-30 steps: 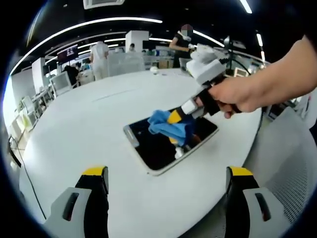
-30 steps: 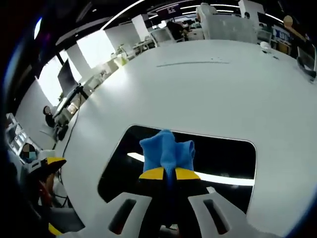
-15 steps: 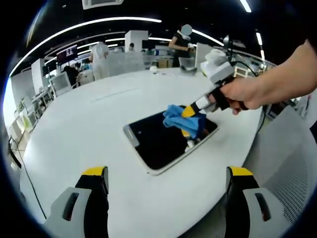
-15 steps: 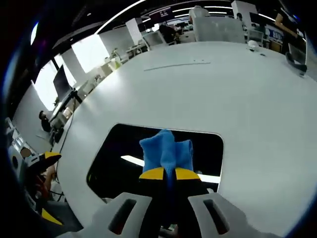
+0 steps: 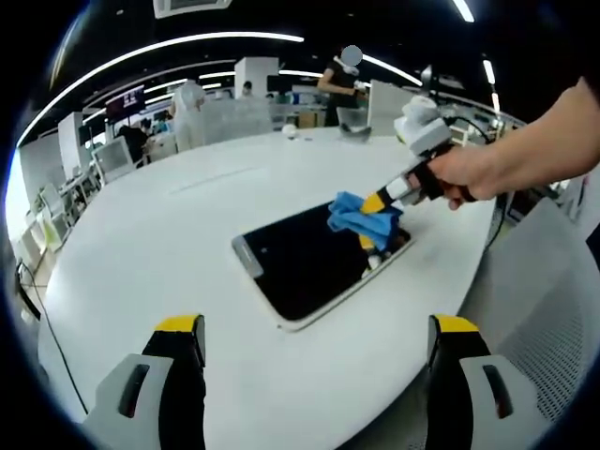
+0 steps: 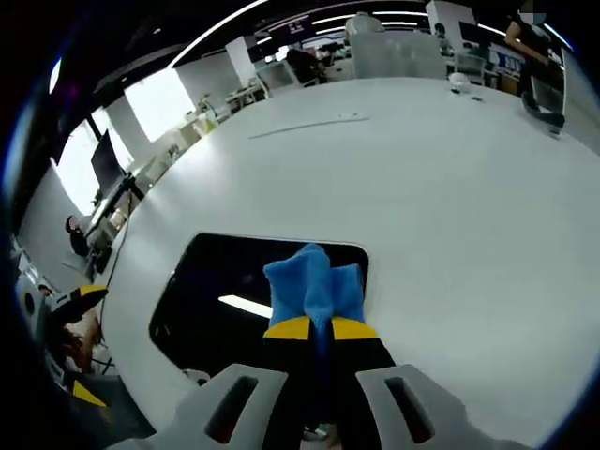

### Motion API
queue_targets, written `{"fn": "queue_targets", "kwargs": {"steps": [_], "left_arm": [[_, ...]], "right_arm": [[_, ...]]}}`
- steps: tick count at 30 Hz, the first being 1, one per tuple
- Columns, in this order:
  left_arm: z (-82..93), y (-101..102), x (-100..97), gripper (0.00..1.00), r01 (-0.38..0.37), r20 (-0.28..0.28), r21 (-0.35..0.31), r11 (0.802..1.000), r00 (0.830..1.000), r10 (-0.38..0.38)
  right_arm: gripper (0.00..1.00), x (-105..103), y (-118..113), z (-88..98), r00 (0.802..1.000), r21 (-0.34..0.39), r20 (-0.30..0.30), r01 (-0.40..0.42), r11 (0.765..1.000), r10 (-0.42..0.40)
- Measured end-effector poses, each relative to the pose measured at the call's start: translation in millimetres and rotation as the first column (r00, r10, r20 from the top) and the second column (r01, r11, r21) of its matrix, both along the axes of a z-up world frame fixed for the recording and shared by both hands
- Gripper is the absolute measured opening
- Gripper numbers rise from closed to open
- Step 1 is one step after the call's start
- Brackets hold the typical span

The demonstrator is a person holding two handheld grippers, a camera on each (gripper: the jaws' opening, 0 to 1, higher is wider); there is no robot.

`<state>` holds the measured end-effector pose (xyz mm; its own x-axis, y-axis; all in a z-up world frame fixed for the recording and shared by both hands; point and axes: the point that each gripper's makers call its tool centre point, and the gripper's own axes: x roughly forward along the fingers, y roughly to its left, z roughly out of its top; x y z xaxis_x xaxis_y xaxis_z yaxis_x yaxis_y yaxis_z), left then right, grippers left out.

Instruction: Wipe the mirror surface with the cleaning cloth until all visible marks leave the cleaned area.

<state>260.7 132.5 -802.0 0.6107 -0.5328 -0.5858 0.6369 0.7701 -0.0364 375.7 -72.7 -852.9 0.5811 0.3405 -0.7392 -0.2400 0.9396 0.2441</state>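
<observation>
Gripped between the closed jaws of the right hand-held gripper (image 6: 312,330) is a crumpled blue cleaning cloth (image 6: 314,286), which is being pressed down on the dark, rectangular, glossy mirror (image 5: 314,265) lying flat on the round white table (image 5: 159,244). In the left gripper view, the cloth (image 5: 364,216) is being held at the mirror's far right corner by the right hand-held gripper (image 5: 377,203), which is being steered by a person's hand (image 5: 464,173). Compared with a second ago, the cloth is being carried from the middle of the glass toward that far end, so a stroke across the surface appears to be nearing the edge; in the right gripper view the mirror (image 6: 216,300) is now lying mostly to the left of the cloth. No marks can be made out on the dark glass, though reflections make this hard to judge. The left hand-held gripper (image 5: 314,375) is being kept spread wide and empty, well apart from the mirror, above the table's near edge. People and white desks are being seen in the background.
</observation>
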Motion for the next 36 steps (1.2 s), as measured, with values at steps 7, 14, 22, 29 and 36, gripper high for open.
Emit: {"fn": "queue_targets", "kwargs": {"steps": [7,14,22,29,36], "left_arm": [[0.9,0,0.1,0.99,-0.001,0.002,-0.002,1.000,1.000,0.001],[1.6,0,0.4,0.99,-0.002,0.006,-0.004,1.000,1.000,0.002],[2.0,0,0.8,0.99,-0.002,0.008,-0.006,1.000,1.000,0.002],[2.4,1,1.3,0.99,-0.007,0.010,-0.008,1.000,1.000,0.008],[2.8,2,1.9,0.99,-0.013,0.013,-0.011,1.000,1.000,0.013]], "right_arm": [[0.00,-2,-9,0.6,1.000,-0.006,-0.005,0.018,1.000,-0.018],[0.00,-5,-21,-0.9,0.998,0.001,-0.017,0.056,0.998,-0.056],[0.00,-4,-19,-0.7,1.000,-0.068,-0.006,0.015,0.998,-0.015],[0.00,-5,-20,-0.3,1.000,-0.067,-0.007,0.020,0.998,-0.020],[0.00,-5,-20,-1.0,1.000,-0.070,-0.011,0.021,0.997,-0.021]]}}
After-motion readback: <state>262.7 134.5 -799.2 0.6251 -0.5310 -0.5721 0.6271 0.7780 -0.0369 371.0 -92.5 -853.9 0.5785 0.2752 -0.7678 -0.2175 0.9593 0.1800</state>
